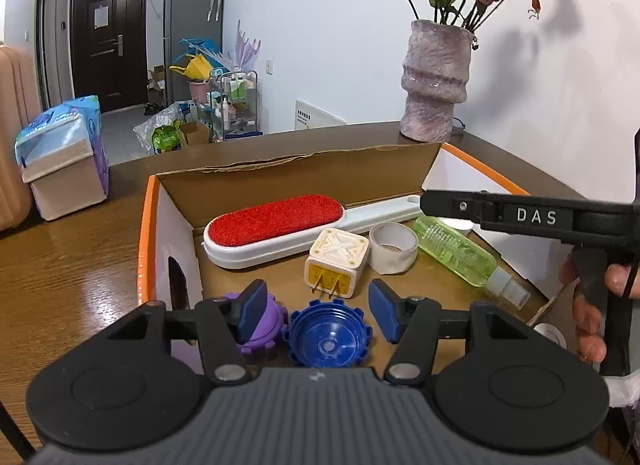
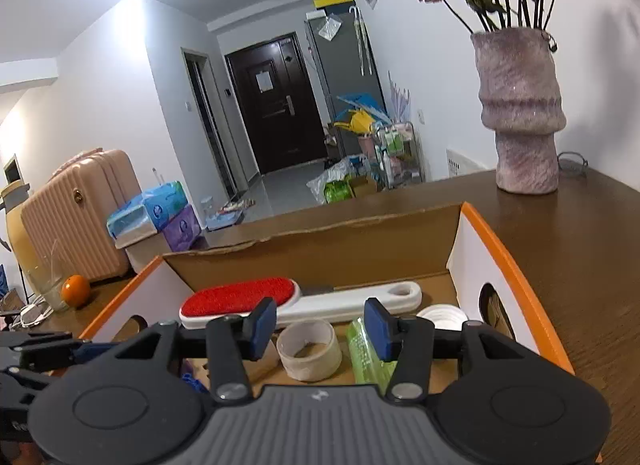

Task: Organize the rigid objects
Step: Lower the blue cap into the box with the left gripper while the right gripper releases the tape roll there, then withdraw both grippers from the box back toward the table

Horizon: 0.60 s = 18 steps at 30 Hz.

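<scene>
Now, box [image 1: 149, 225]: a cardboard box with orange edges sits on the brown wooden table [image 1: 60, 265]. All the small things lie inside it.
Left gripper [image 1: 318, 307]: it hangs over the near end of the box. Its blue pads [image 1: 252, 311] are spread wide and hold nothing.
Right gripper [image 2: 320, 327]: it hangs over the box too. Its jaws are spread wide, with nothing between them.
Brush [image 1: 276, 227]: a white brush with a red fuzzy top lies along the far wall of the box.
Plug [image 1: 336, 261]: a yellowish plug block sits just in front of the brush, prongs facing the camera.
Tape [image 1: 393, 248]: a pale roll stands just beside the plug.
Bottle [image 1: 460, 253]: a green see-through bottle lies on its side, next to the tape.
Caps: a blue cap [image 1: 330, 339] lies open side up under the left gripper. A purple cap [image 1: 264, 329] touches it on the left.
Vase [image 1: 434, 81]: a pinkish vase with dried roses stands on the table behind the box.
Orange [image 2: 75, 290]: it sits on the table, well apart from the box.
</scene>
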Available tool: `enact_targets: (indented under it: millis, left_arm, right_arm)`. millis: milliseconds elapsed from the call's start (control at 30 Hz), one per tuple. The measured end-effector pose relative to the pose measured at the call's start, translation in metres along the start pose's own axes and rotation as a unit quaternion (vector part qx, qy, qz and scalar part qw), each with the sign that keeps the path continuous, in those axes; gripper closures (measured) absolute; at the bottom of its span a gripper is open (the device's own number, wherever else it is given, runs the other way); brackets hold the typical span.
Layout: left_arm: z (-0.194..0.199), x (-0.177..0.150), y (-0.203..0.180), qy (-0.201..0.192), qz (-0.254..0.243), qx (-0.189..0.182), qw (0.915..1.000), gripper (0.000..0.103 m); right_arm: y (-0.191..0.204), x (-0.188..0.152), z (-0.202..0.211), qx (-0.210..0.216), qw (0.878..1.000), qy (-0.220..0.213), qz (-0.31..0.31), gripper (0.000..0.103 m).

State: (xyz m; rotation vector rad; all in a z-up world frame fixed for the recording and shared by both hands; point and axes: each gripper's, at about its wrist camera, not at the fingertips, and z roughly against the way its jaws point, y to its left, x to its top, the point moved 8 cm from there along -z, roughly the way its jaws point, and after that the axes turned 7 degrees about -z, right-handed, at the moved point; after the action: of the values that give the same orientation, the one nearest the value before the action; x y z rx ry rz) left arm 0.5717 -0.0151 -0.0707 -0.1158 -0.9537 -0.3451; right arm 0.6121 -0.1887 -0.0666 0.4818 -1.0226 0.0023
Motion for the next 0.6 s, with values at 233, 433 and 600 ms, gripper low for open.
enact_targets:
  millis: [233,433,600]
  left_arm:
    - [0.03,0.008,0.005,-0.023,0.033,0.017,0.9991,0.032]
    - [0.077,0.01,0.005,-0.041,0.048,0.056,0.9964,0.023]
    - [0.132,0.013,-0.009,-0.085,0.038,0.089,0.9916,0.012]
  right_arm:
    - [0.019,0.008,0.02,-0.015,0.999,0.003,0.044,0.042]
    - [0.037,0.012,0.062,-0.028,0.995,0.022,0.098,0.033]
    - [0.042,0.022,0.113,-0.04,0.993,-0.004,0.107,0.026]
